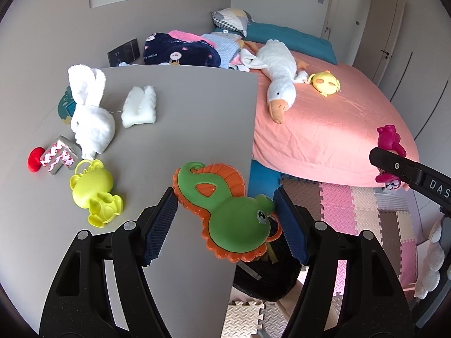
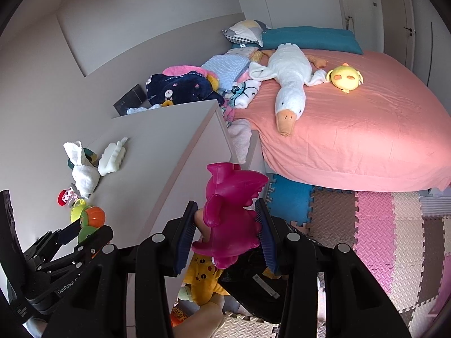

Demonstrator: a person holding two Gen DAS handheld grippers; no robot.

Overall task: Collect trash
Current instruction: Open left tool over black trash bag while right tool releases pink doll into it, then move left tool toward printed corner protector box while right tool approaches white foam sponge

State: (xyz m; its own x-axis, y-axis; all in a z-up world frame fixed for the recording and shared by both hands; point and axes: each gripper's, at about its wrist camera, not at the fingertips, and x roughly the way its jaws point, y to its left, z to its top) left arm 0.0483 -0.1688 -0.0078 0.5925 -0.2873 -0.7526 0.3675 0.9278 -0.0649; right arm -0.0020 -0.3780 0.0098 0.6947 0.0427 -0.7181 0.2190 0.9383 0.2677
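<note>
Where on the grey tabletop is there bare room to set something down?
The grey tabletop is bare from the white sponge across to its bed-side edge. Its left strip is crowded: white towel, tape block, yellow toy.

left gripper (image 1: 225, 214): black plastic frame, dark blue ribbed pads on both fingers, round silver pivot pins
right gripper (image 2: 227, 235): matching black frame, dark blue ribbed pads, silver pins
markings: white lettering "GenRobot" on left gripper's side, "DAS" on right gripper's arm
</note>
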